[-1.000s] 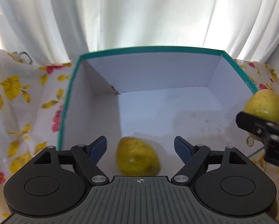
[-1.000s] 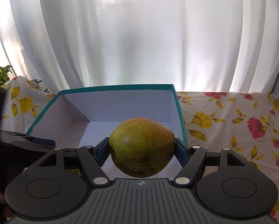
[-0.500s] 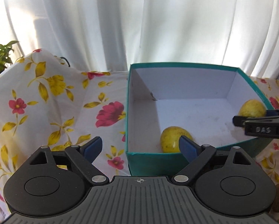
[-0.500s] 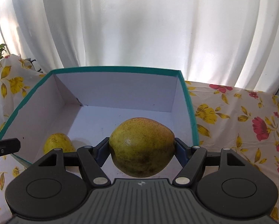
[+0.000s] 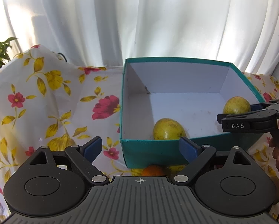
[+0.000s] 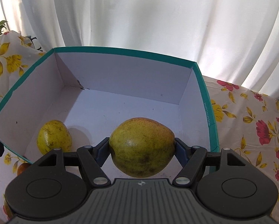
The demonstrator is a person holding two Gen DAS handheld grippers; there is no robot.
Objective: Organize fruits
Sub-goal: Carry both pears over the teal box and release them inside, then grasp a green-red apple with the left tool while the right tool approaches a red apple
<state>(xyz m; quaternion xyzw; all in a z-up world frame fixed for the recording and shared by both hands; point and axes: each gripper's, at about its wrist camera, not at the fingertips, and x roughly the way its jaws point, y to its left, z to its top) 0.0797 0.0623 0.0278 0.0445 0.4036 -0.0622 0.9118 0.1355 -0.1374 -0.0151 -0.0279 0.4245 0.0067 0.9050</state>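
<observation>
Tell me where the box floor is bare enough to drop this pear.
The box floor is bare from the middle to the back wall and along the right wall, ahead of the held pear in the right hand-held gripper. The near-left corner is crowded: a loose pear lies there. The left hand-held gripper is outside, open.

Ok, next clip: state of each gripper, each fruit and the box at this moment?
left gripper: open, empty, outside the box.
right gripper: shut on held pear, over the box.
held pear: clamped between the fingers, off the box floor.
loose pear: resting on the box floor near the front wall.
teal box: open-topped, upright on the floral cloth.
orange fruit: outside, in front of the box.
</observation>
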